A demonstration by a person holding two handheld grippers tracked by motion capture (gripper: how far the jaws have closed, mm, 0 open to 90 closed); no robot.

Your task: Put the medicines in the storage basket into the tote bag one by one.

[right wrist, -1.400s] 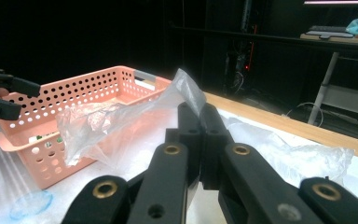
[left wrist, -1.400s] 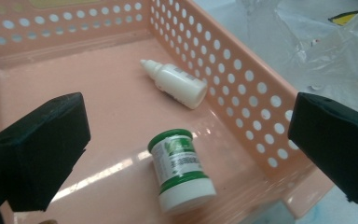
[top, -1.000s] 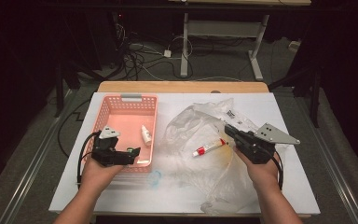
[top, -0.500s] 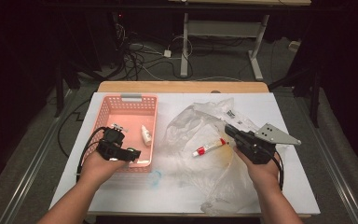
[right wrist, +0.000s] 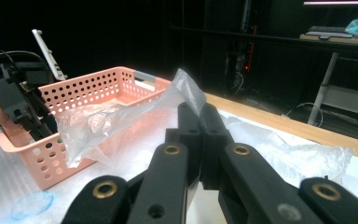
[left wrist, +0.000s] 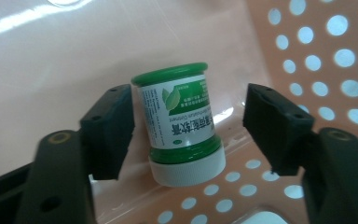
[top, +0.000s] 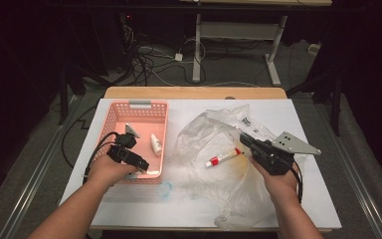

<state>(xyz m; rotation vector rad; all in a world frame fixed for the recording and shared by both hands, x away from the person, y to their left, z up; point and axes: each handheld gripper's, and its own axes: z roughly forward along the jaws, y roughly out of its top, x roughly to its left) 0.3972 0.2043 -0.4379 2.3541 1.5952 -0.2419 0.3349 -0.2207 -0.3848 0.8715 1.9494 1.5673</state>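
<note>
A small green jar [left wrist: 179, 119] with a white cap lies on the floor of the pink basket [left wrist: 317, 56], between the jaws of my left gripper [left wrist: 189, 126]. The jaws stand apart, and the right one is clear of the jar. In the high view my left gripper [top: 140, 167] dips into the basket's [top: 139, 105] near right corner. My right gripper [top: 243, 138] is shut on a fold of the clear plastic bag [top: 214, 127], and the film [right wrist: 186, 88] sticks up from the closed jaws. A red and white tube [top: 222, 157] lies inside the bag.
A small white bottle [top: 155, 144] lies in the basket. On the white tabletop [top: 288, 112], just in front of the basket, lies a bluish clear ring [top: 165, 188]. The bag spreads over the table's middle and right, down to the near edge. Cables trail behind the table.
My left gripper has turned and dropped toward the basket's near right corner. The right hand and the bag have hardly moved.
</note>
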